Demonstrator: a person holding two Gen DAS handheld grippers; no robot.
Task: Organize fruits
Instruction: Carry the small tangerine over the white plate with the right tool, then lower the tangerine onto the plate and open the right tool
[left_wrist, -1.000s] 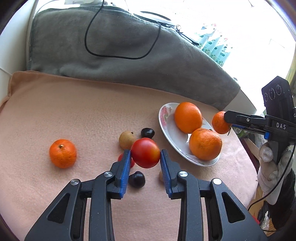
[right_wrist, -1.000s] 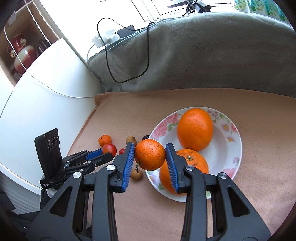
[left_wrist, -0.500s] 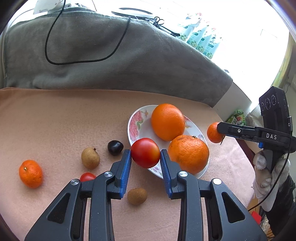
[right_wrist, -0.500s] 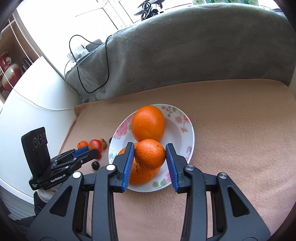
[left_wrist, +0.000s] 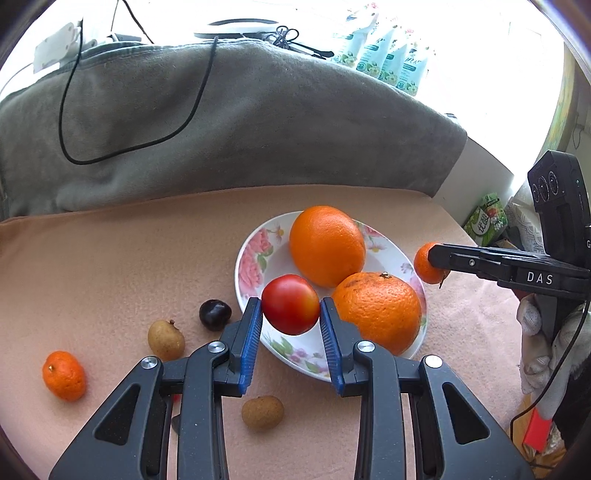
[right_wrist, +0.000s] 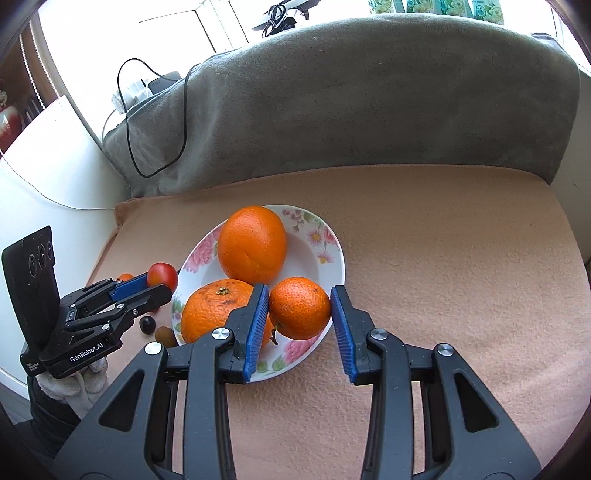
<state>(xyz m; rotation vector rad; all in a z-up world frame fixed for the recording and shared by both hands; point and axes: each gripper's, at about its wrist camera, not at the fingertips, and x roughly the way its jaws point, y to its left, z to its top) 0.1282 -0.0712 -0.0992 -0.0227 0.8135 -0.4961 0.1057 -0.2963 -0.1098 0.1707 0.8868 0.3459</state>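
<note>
Left fingers (left_wrist: 290, 314) clamped on tomato (left_wrist: 290, 304), right fingers (right_wrist: 299, 308) clamped on mandarin (right_wrist: 299, 308), both over floral plate (right_wrist: 325, 254)

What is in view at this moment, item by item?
plate: one, white with flowers, on the peach cloth.
large oranges: two, orange, on the plate.
small mandarin: one, orange, held over the plate.
loose mandarin: one, orange, on the cloth at far left.
tomato: one, red, held at the plate's near edge.
dark fruit: one, near black, left of the plate.
brown fruits: two, tan, on the cloth.
peach cloth: one, covering the surface.
grey blanket: one, behind.
black cable: one, on the blanket.
left tool: shut on the tomato.
right tool: shut on the small mandarin.
</note>
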